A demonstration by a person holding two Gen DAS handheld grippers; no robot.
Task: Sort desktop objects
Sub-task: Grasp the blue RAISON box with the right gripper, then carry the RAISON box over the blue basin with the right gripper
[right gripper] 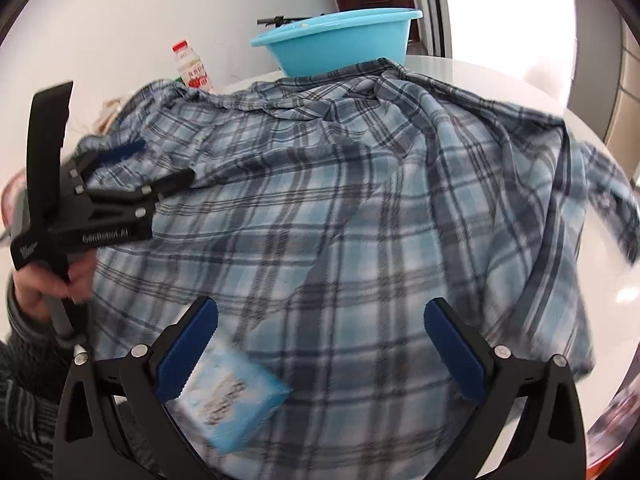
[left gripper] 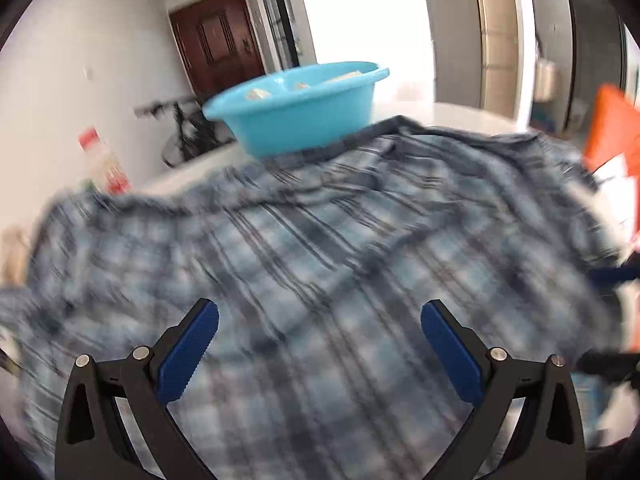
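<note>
A blue plaid shirt [right gripper: 360, 208] lies spread over the white round table [right gripper: 500, 80] and fills both views; in the left wrist view the shirt [left gripper: 320, 248] is blurred. My left gripper [left gripper: 319, 332] is open and empty just above the cloth. It also shows in the right wrist view [right gripper: 160, 172] at the shirt's left edge. My right gripper [right gripper: 321, 332] is open and empty above the shirt's near part. A light blue tissue pack [right gripper: 232, 400] lies on the shirt by its left finger.
A turquoise plastic basin [right gripper: 340, 44] stands at the far edge of the table, also in the left wrist view [left gripper: 296, 108]. A bottle with a red cap [right gripper: 192, 66] stands at the back left. An orange object [left gripper: 612, 132] is at the right.
</note>
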